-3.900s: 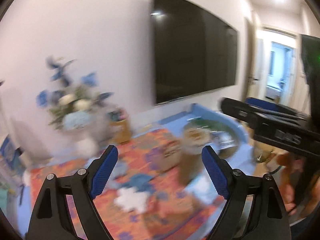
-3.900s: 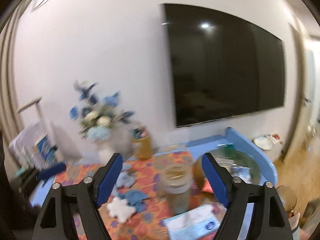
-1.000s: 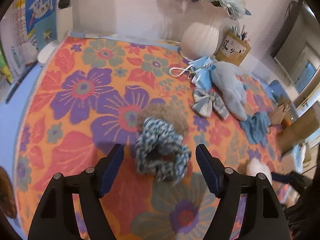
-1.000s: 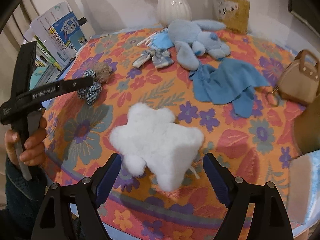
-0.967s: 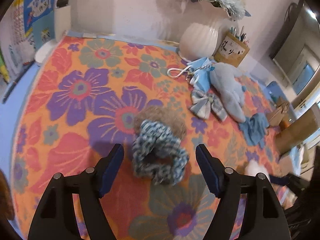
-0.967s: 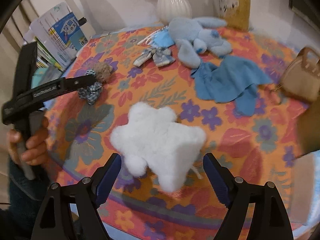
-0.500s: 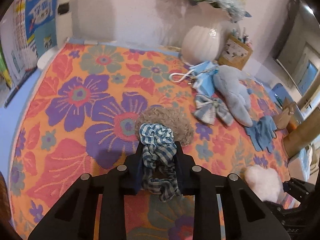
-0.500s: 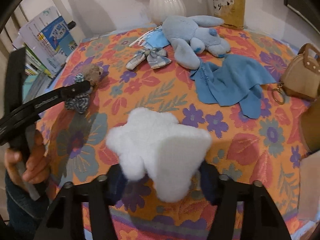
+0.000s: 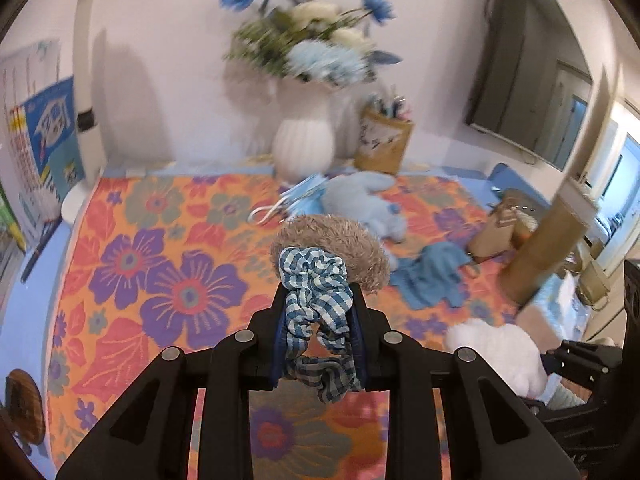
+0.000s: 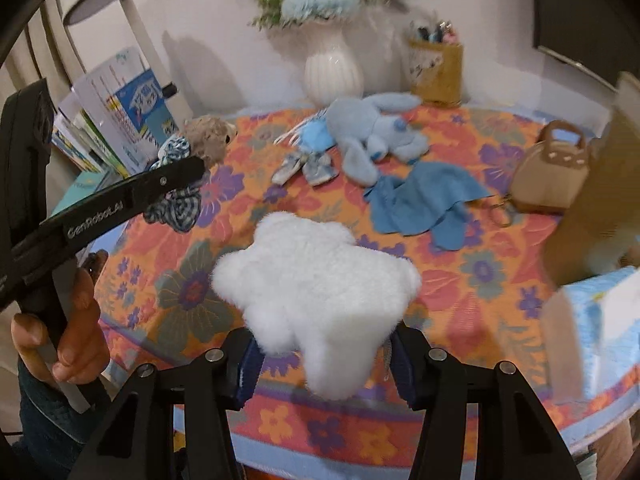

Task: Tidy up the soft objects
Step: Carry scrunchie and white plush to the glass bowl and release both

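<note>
Blue-and-white checked cloth scrunchie with its brown fuzzy ball sat pinched in the left gripper, above the flowery tablecloth, while the right gripper was squeezing tighter on the fluffy white star-shaped pillow.
</note>
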A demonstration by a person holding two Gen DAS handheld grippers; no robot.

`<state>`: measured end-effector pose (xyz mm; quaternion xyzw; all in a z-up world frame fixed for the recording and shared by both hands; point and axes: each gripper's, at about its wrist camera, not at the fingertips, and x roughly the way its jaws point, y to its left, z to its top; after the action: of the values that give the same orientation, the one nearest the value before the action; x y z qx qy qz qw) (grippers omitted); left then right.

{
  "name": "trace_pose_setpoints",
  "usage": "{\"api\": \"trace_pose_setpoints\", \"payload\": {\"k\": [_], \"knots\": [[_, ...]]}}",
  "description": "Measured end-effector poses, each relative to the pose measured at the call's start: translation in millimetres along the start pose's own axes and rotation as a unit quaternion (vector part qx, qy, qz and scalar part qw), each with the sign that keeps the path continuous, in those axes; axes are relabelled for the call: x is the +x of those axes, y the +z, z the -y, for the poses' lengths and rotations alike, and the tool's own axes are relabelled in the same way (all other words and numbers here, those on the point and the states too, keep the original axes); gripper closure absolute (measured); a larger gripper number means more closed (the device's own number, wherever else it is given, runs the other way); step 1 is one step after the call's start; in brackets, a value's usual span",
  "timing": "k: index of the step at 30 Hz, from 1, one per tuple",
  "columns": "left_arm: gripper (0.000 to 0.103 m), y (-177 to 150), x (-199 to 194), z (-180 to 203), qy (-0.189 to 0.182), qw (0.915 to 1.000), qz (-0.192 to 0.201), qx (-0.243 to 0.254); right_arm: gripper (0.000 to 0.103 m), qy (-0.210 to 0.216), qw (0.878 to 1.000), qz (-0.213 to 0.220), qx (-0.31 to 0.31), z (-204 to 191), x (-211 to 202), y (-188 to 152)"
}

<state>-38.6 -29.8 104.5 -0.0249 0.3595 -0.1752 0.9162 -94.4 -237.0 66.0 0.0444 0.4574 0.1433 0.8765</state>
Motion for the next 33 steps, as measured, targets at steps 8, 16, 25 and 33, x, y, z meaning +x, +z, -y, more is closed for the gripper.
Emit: {"api": "trace_pose_setpoints", "payload": {"k": [8,16,25,33], "knots": [[0.080,4.8,-20.3,51.2,-0.048,0.9985,0.008,0.026,0.050,0.003,0.999,0.031,0.037,35.0,-43.7,-1.4],[0.080,-6.9,-32.2,118.2,-0.126,0.9898,-0.011,0.065,0.050,-0.034,0.992,0.058,0.106,102.9,-94.6,-14.4],[0.080,-14.7,-24.9,213.2,-0.218,0.9648,-0.042,0.141,0.050,-0.095,0.973,0.093,0.191,178.3,-144.7,-32.6],[0.080,-6.8,-19.0,303.8,-0.266,0.9398,-0.046,0.210,0.050,-0.133,0.951,0.143,0.240,228.3,-189.5,-34.4]]}}
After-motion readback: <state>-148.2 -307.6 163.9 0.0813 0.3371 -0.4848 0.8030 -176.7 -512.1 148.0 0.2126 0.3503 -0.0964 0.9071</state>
